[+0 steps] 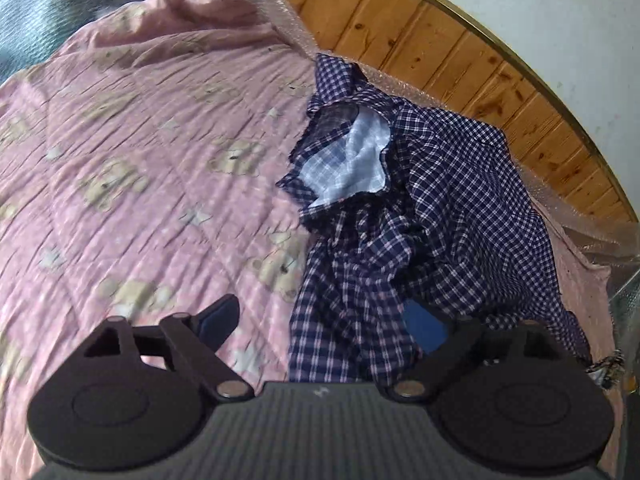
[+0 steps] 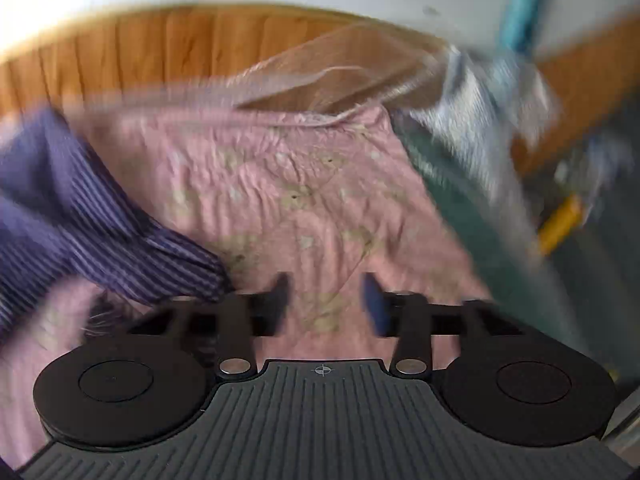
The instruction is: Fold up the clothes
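Pink quilt (image 1: 140,140), one checked shirt (image 1: 460,200)

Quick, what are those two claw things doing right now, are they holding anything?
Left gripper: open wide, checked shirt bunched between its fingers, not pinched.
Right gripper: open, holding nothing, above the pink quilt.

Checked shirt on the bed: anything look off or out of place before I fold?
The checked shirt lies bunched at the edge of the pink quilt beside the wooden headboard, partly inside out, with its pale lining showing. Nothing looks torn or spilled.
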The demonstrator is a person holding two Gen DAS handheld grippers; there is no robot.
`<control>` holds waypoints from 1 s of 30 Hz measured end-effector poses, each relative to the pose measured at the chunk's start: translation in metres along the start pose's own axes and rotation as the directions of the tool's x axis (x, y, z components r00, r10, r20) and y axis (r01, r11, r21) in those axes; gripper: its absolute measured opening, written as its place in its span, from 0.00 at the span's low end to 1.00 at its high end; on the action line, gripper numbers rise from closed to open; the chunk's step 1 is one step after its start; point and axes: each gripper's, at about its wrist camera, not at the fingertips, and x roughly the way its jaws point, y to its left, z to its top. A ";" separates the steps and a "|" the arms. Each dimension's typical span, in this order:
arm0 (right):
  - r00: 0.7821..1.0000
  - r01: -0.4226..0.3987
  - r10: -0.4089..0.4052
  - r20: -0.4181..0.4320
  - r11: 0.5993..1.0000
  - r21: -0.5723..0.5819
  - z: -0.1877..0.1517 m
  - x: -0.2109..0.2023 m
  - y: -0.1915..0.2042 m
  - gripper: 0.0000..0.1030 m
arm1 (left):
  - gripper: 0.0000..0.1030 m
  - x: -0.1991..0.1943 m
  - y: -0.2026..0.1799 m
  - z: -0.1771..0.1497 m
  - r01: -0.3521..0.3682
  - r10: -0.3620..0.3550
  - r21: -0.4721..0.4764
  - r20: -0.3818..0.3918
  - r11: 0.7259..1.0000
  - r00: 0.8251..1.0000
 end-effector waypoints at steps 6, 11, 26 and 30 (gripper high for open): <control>0.973 -0.181 0.180 -0.144 0.983 0.003 -0.077 -0.010 0.050 0.64 | 0.02 0.054 -0.039 -0.002 0.121 -0.118 0.021 -0.135 0.992 0.984; 0.854 -0.473 0.476 -0.212 0.879 0.068 -0.108 -0.015 0.108 0.65 | 0.04 -0.046 -0.088 -0.053 0.417 -0.382 0.066 -0.289 0.907 0.878; 0.714 -0.617 0.607 -0.348 0.781 0.096 -0.157 -0.002 0.222 0.76 | 0.80 -0.021 0.008 0.005 -0.024 0.018 0.325 0.022 0.946 1.000; 0.682 -0.688 0.637 -0.359 0.725 -0.020 -0.172 -0.018 0.248 0.27 | 0.06 0.025 -0.009 0.008 0.084 -0.036 0.410 -0.122 0.908 0.992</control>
